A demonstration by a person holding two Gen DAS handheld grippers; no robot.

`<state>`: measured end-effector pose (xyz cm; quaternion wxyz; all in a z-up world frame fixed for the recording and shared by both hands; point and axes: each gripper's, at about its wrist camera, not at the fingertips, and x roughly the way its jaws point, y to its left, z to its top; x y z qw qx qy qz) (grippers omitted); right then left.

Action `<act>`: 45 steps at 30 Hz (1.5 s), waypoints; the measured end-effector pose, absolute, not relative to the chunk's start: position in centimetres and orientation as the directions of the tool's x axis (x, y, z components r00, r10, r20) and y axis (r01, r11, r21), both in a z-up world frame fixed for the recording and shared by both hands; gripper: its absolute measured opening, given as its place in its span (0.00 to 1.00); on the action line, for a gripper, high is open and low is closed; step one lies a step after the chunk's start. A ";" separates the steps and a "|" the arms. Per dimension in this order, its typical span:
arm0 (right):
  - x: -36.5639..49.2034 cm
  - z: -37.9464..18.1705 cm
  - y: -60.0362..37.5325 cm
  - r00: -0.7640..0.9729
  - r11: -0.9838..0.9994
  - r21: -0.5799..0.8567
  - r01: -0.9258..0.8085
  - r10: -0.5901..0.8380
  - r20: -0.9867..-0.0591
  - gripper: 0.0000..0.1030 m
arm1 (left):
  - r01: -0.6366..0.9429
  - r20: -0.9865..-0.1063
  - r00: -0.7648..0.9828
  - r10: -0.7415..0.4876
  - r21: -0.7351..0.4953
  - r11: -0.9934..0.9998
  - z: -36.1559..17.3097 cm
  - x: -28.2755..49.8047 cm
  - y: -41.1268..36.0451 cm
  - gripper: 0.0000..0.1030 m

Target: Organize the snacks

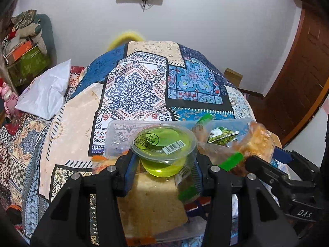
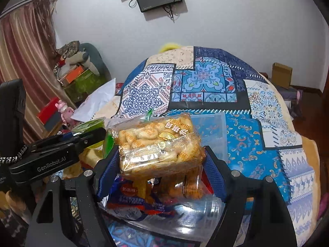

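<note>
A green jelly cup [image 1: 163,150] with a barcode sticker on its lid hangs between the blue pads of my left gripper [image 1: 164,164], which is shut on it. My right gripper [image 2: 160,164] is shut on a clear bag of small golden biscuits [image 2: 158,146]. Both snacks hover over a clear plastic bin [image 2: 213,131] on the bed. Inside the bin [image 1: 115,135] lie a pale cracker pack [image 1: 152,205], a green pea packet [image 1: 222,136] and a blue and red snack packet [image 2: 131,197]. In the left wrist view the right gripper [image 1: 269,156] and the biscuit bag [image 1: 257,142] are at the right.
A patchwork bed cover [image 1: 139,90] stretches beyond the bin, with a white pillow [image 1: 47,90] at its left. Boxes and a soft toy [image 2: 80,74] are stacked by the curtain. A cardboard box [image 2: 281,74] and a wooden door [image 1: 304,65] are on the right.
</note>
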<state>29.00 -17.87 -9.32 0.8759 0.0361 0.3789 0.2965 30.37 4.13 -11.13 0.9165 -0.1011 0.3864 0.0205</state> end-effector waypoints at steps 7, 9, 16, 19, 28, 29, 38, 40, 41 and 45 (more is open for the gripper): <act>28.5 -8.9 -18.1 0.546 0.837 0.241 -0.491 0.511 -0.664 0.74 | -0.089 -0.689 0.721 -0.074 -0.198 0.976 -10.0 28.7 4.1 0.54; 27.8 -8.1 -18.5 0.555 0.833 0.242 -0.498 0.520 -0.649 0.74 | -0.074 -0.674 0.735 -0.075 -0.190 0.979 -8.9 27.8 3.8 0.54; 24.3 -4.3 -20.0 0.603 0.824 0.224 -0.521 0.540 -0.587 0.74 | -0.025 -0.581 0.810 -0.080 -0.171 0.985 -4.1 22.1 2.5 0.54; 22.0 -2.1 -20.9 0.631 0.820 0.215 -0.530 0.551 -0.545 0.74 | -0.015 -0.538 0.839 -0.081 -0.172 0.985 -2.3 19.5 2.2 0.54; 16.3 2.1 -23.2 0.693 0.818 0.220 -0.531 0.569 -0.442 0.83 | -0.007 -0.410 0.910 -0.053 -0.143 0.990 1.4 11.4 1.3 0.74; 15.8 2.4 -23.3 0.702 0.821 0.216 -0.529 0.566 -0.432 0.85 | -0.011 -0.398 0.916 -0.046 -0.140 0.990 1.7 10.7 1.3 0.77; 12.5 3.3 -23.6 0.758 0.845 0.147 -0.514 0.527 -0.383 1.00 | -0.020 -0.313 0.950 -0.008 -0.087 0.996 2.8 6.5 0.2 0.96; 12.2 3.2 -23.6 0.757 0.843 0.151 -0.517 0.532 -0.380 1.00 | -0.026 -0.309 0.951 0.001 -0.079 0.997 2.7 6.2 0.0 0.98; 12.0 3.1 -23.6 0.754 0.841 0.155 -0.518 0.535 -0.380 1.00 | -0.031 -0.308 0.951 0.006 -0.074 0.997 2.6 6.1 -0.1 0.98; 11.6 2.6 -23.8 0.752 0.841 0.164 -0.516 0.536 -0.384 1.00 | -0.029 -0.312 0.950 0.003 -0.078 0.997 2.2 5.6 -0.3 0.98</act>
